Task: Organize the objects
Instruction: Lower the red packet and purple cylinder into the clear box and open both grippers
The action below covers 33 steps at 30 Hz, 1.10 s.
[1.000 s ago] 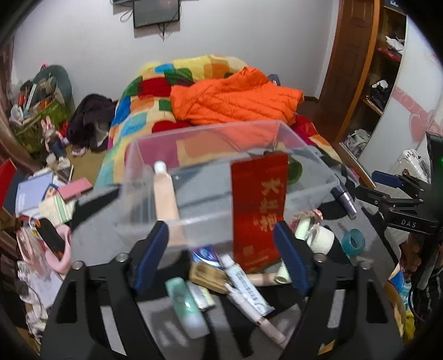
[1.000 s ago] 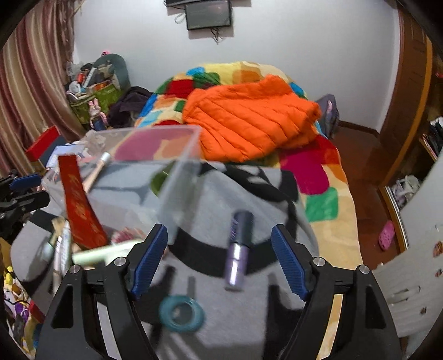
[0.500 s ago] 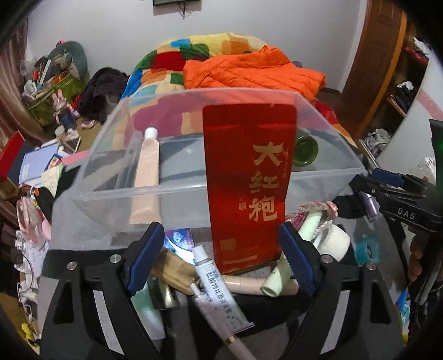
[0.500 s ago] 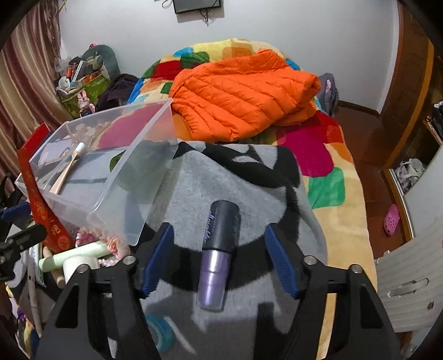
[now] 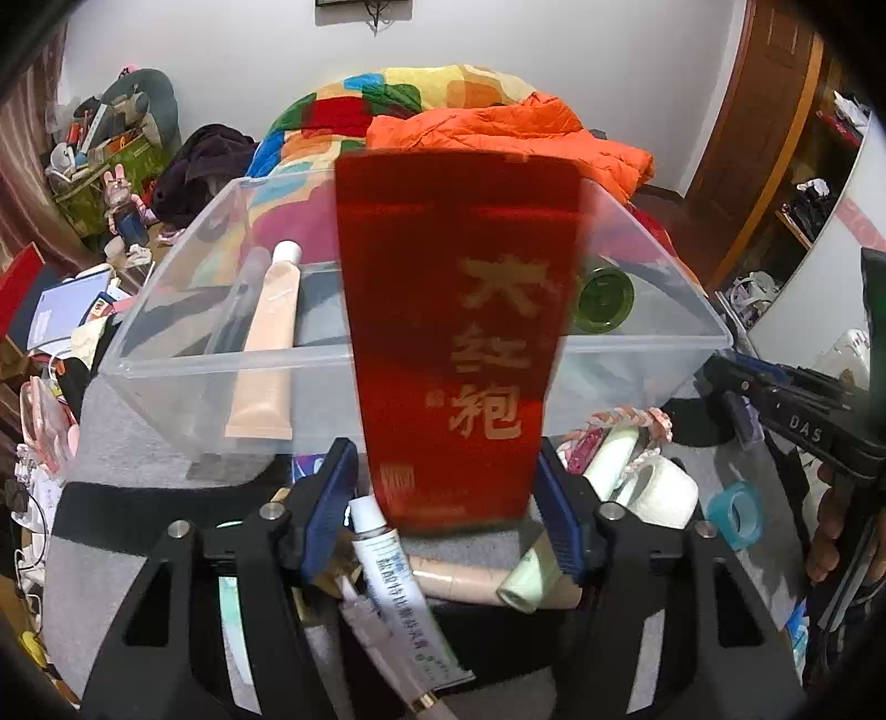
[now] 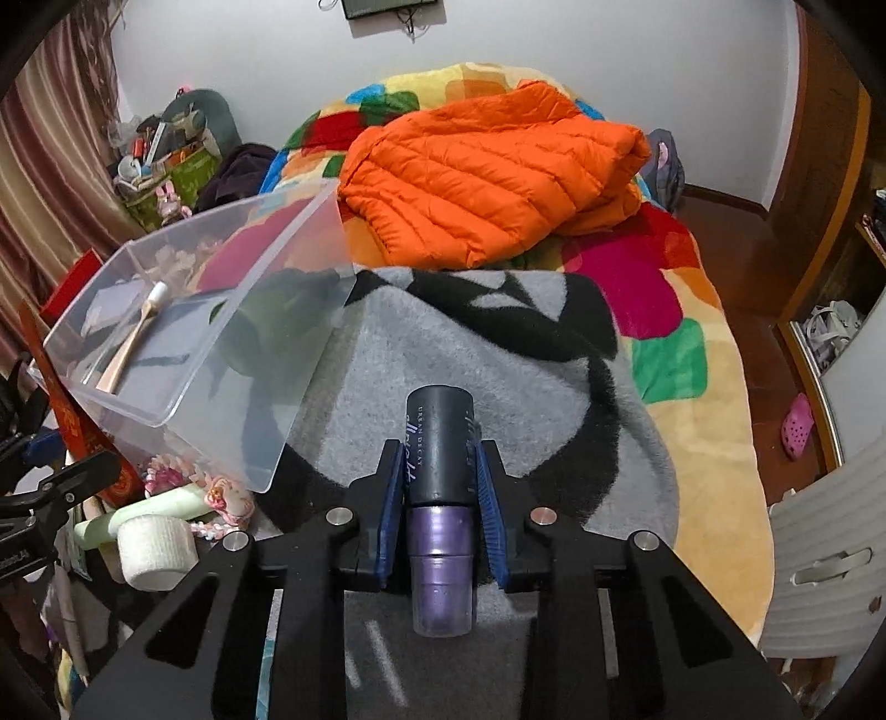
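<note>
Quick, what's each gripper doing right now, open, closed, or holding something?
Left gripper: open around the red box, not clamped.
Right gripper: shut on the purple tube.

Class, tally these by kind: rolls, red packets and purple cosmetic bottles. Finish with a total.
rolls: 2, a white roll and a blue tape roll
red packet: 1
purple cosmetic bottle: 1
Total: 4

Home bedroom — patchwork bedspread (image 6: 686,299), wall television (image 6: 387,6), wooden wardrobe (image 5: 758,127)
</note>
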Available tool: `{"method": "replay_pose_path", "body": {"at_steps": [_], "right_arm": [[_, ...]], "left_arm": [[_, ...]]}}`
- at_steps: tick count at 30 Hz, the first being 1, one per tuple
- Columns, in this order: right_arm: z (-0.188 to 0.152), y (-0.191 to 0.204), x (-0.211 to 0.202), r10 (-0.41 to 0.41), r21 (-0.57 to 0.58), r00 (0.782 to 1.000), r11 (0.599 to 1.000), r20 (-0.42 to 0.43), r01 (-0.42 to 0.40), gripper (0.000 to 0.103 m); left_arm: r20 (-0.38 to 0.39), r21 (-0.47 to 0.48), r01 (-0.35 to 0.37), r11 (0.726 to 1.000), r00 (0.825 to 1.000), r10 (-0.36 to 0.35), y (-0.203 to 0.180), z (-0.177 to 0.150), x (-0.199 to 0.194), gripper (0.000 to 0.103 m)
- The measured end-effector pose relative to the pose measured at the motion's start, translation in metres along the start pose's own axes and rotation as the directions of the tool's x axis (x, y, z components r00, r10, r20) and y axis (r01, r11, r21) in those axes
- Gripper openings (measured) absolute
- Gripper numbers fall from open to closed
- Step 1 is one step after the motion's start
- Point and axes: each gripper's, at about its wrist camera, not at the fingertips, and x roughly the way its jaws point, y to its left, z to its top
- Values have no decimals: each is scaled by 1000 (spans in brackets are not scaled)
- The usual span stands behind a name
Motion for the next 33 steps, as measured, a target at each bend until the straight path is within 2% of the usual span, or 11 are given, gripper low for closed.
{"method": "replay_pose_path", "body": {"at_steps": [8,15,23,28,33], "right_arm": [[-1,7,-32,33,11,997,999,69,-34,23],[9,17,-64,61,1,987,998,149,-62,23],[31,34,-83,95,-22,971,995,221,-93,24],[45,52,-80,112,-44,966,994,234,-105,23],[60,75,-62,126,-79,970,991,207,-112,23]], "left_arm": [[66,-25,46,999,997,-44,10,-1,-29,54],[147,-46,93,995,985,-85,26,11,-66,54],[225,-62,80,995,972,-65,54,39,-96,54],[236,-37,43,998,971,-33,63,60,-94,54],[165,3,13,1000,986,-13,67,79,-66,54]]}}
